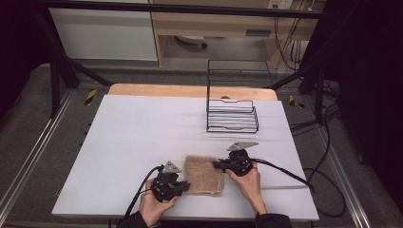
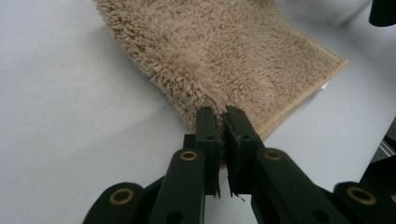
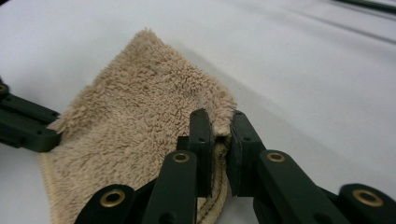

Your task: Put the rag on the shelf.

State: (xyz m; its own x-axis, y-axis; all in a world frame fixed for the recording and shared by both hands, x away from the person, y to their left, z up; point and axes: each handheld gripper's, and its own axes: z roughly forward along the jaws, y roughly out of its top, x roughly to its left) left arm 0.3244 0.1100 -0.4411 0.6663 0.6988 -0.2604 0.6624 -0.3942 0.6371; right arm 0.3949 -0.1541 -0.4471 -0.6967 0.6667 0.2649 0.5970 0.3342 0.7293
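From the high view, a tan towel [image 1: 204, 175] lies folded on the white worktop [image 1: 142, 142] near the person's edge, between the left tool [image 1: 186, 186] and the right tool [image 1: 217, 165], each meeting an opposite side of it; a black wire rack [image 1: 232, 116] stands well apart toward the far side. The step in hand looks like a fold or a lift of the towel, and to do it well both hands should probably rise together and level, so the cloth neither sags nor slips from one grip. In the left gripper view, the left tool [image 2: 223, 116] is clamped on the fluffy edge of the towel [image 2: 224, 51], the jaws nearly together with pile between them; a deeper bite than this edge-hold would likely be safer. A small white tag peeks out at the towel's stitched border, too small to read. In the right gripper view, the right tool [image 3: 218, 119] pinches a corner of the towel [image 3: 135, 112], the stitched hem showing between the jaws. No brand, label text or other writing can be read anywhere.
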